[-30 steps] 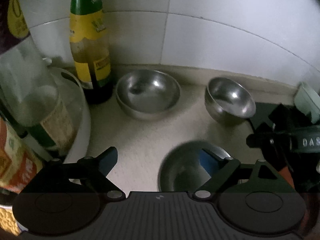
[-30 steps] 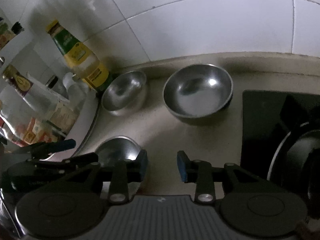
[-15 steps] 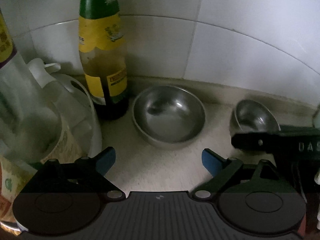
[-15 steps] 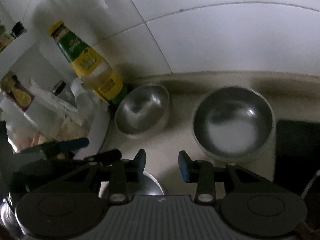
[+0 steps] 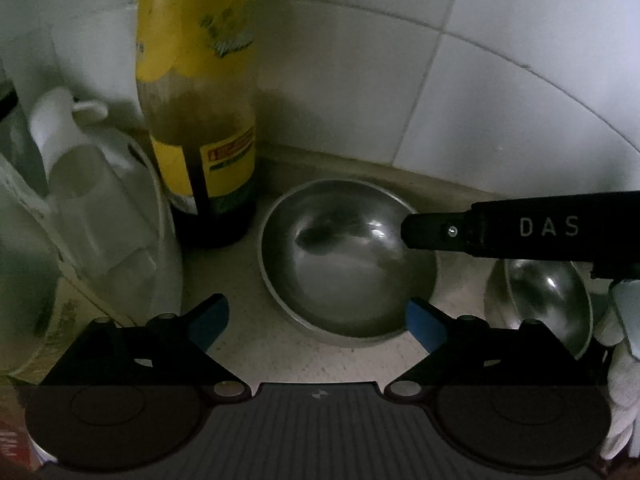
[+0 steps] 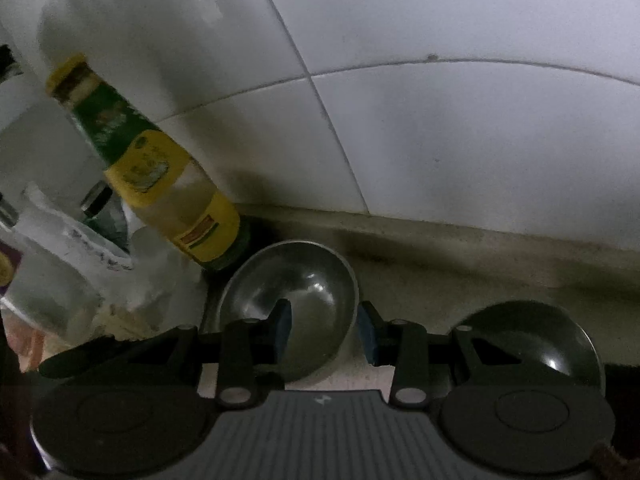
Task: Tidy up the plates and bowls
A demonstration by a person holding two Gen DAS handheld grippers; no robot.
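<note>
A steel bowl sits on the counter beside a yellow-labelled bottle. My left gripper hovers just in front of this bowl. Its jaws are opening wide and nothing is between them. In the left wrist view one black finger of the right gripper reaches over the bowl's right rim. In the right wrist view my right gripper stands narrowly open astride the right rim of the same bowl, one pad inside and one outside, neither pressing. A second steel bowl sits to the right.
White tiled wall runs close behind the bowls. A white basin stuffed with plastic bags and packets crowds the left. The bottle stands against the bowl's left side. A white-gloved hand is at the right edge.
Both grippers have closed in on the bowl by the bottle, the right one shifting left from the other bowl. The left jaws have widened. A third bowl near the front has left view.
</note>
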